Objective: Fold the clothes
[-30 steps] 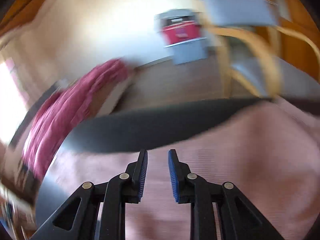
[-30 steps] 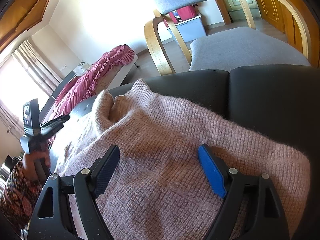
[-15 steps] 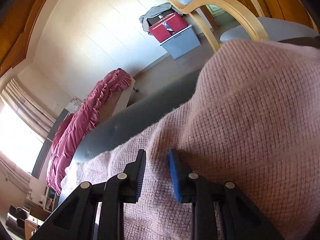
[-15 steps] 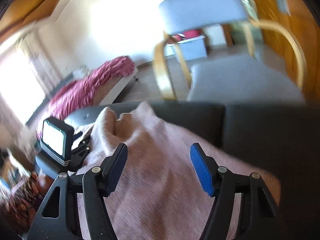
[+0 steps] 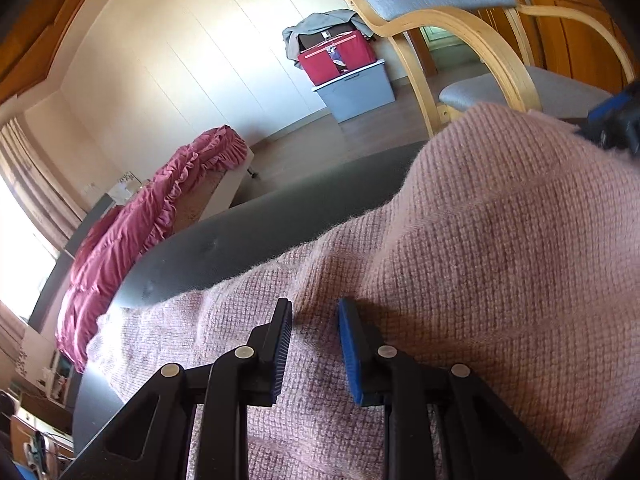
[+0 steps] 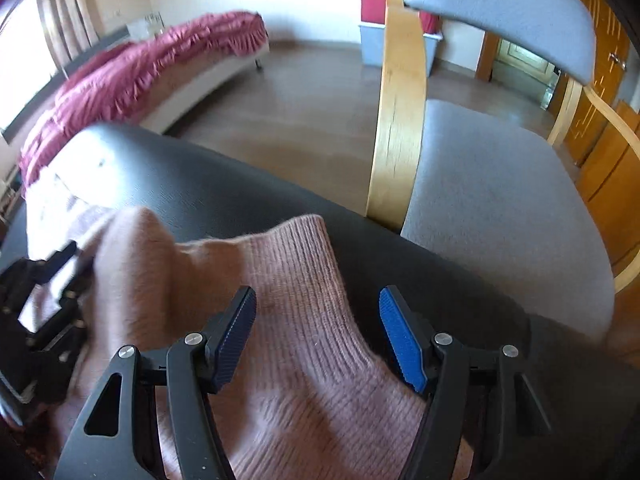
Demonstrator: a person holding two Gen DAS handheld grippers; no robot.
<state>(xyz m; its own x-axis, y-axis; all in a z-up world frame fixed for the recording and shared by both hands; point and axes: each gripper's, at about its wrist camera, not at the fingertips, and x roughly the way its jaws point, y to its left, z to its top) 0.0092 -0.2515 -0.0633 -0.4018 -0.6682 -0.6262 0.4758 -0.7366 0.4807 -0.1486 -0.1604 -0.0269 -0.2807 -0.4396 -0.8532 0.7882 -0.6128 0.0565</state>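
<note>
A pink knit sweater (image 5: 500,260) lies bunched on a dark table (image 5: 260,236). My left gripper (image 5: 314,336) is low on it, its jaws narrowed on a fold of the knit, and a tall hump of fabric rises to its right. In the right wrist view the sweater (image 6: 304,320) ends in a ribbed edge near the table's far side (image 6: 224,188). My right gripper (image 6: 318,332) hovers wide open over that ribbed part, holding nothing. The left gripper (image 6: 44,304) shows at the left edge against raised fabric. A blue right fingertip (image 5: 612,120) peeks over the hump.
A wooden armchair with grey cushions (image 6: 492,184) stands right behind the table. A bed with a magenta cover (image 6: 132,68) runs along the left. A red box on a grey bin (image 5: 356,90) sits by the far wall. Wooden doors are at the right.
The right gripper moved from over the sweater's body to its ribbed edge and stayed open. The left gripper came in low and the fabric has bunched into a hump beside it.
</note>
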